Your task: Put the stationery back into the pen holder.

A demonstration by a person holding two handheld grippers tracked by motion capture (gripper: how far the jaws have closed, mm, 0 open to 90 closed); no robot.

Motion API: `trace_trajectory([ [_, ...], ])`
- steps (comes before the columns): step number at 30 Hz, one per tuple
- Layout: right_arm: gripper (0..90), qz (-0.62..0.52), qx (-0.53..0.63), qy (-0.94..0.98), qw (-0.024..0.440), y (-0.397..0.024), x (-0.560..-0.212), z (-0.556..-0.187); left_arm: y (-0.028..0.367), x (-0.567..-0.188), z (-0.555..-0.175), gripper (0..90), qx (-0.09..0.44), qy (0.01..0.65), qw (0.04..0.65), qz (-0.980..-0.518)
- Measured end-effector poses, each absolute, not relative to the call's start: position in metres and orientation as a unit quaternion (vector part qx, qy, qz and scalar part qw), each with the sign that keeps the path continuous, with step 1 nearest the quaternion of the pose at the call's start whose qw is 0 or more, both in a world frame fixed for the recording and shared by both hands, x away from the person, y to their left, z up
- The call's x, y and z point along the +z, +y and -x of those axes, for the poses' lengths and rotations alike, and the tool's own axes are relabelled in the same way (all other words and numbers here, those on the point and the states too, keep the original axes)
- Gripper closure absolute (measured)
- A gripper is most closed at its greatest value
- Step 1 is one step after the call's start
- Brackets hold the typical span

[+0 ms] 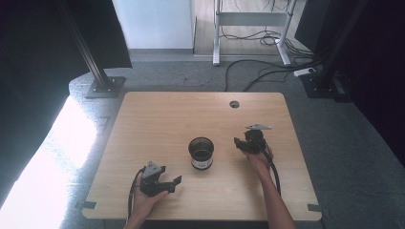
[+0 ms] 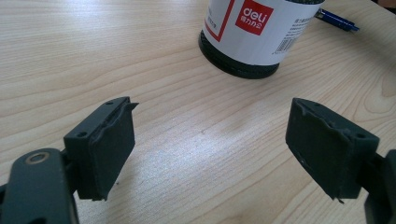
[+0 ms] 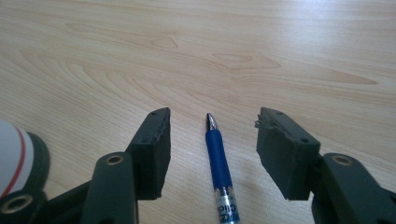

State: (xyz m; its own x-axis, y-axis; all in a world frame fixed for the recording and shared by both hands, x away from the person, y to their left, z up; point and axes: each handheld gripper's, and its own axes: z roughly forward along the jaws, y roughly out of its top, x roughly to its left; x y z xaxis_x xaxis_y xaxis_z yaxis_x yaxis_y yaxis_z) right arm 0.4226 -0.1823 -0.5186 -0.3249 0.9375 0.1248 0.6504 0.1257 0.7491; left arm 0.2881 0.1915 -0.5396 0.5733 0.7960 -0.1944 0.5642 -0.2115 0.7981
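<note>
Right gripper view: blue pen [image 3: 218, 164], silver tip, lies flat on wood.

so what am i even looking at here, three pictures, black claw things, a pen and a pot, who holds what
A person sits at a wooden table with a hand-held two-jaw gripper in each hand. The top picture comes from a camera above the table. The other two come from cameras riding on each gripper, looking along its black jaws.

In the middle stands a black pen pot with a white label. The left gripper sits near it, jaws apart in its own view, nothing between them. The right gripper straddles a blue pen lying on the table; its pads do not touch it, so nothing is held yet.
</note>
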Motion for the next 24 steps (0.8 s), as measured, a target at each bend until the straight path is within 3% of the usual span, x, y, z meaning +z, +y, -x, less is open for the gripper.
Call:
trace_trajectory([
  [24,61.8,-0.552,0.338,0.739,0.188,-0.175,-0.543,-0.436,0.199,-0.537,-0.290,16.0,0.142,0.448,0.444,-0.763],
])
